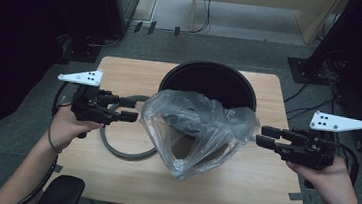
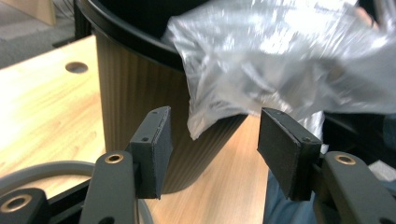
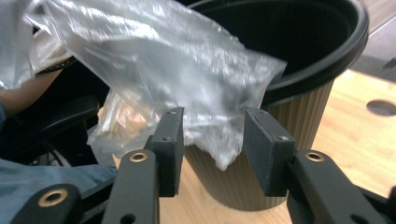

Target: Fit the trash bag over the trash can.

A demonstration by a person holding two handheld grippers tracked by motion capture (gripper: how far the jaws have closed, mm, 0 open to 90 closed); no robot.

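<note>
Plastic bag (image 1: 196, 131) sags over the black bin's (image 1: 210, 79) near rim at mid-table, left gripper (image 1: 133, 110) and right gripper (image 1: 264, 136) flanking it, jaws spread, gripping nothing.

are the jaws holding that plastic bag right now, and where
Nothing is held. Both the left gripper and the right gripper have open jaws, just clear of the bag, which is draped over the bin rim.

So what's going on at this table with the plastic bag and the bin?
A person holds a gripper in each hand at a wooden table. A clear plastic bag lies draped over the near rim of a black bin. The left gripper and right gripper sit on either side, jaws open, neither holding it. A grey ring lies nearby.
</note>
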